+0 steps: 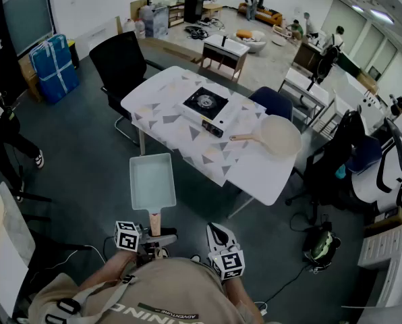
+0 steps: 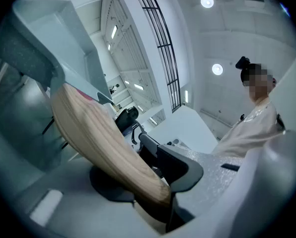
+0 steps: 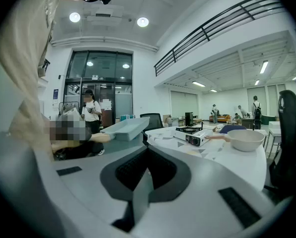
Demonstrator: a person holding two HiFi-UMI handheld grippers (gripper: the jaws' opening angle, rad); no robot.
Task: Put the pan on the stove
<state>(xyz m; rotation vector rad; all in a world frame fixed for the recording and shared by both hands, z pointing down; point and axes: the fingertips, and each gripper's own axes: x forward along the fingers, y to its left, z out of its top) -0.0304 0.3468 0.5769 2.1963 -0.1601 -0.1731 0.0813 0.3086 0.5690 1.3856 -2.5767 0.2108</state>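
A pale blue rectangular pan (image 1: pixel 152 181) hangs over the floor short of the table, its wooden handle (image 1: pixel 154 221) pointing back at me. My left gripper (image 1: pixel 154 238) is shut on that handle; in the left gripper view the handle (image 2: pixel 103 148) runs between the jaws, with the pan (image 2: pixel 48 33) rising at upper left. The portable stove (image 1: pixel 208 105) sits on the white patterned table (image 1: pixel 255 174), with nothing on its burner. My right gripper (image 1: pixel 218 233) is shut and holds nothing, low beside the left. The right gripper view shows the pan (image 3: pixel 122 128) and stove (image 3: pixel 190 134) ahead.
A round beige pan (image 1: pixel 280 135) with a wooden handle lies on the table right of the stove. A black office chair (image 1: pixel 123 63) stands at the table's left end and a blue chair (image 1: pixel 272 102) behind it. A dark bag (image 1: pixel 320 245) lies on the floor at right.
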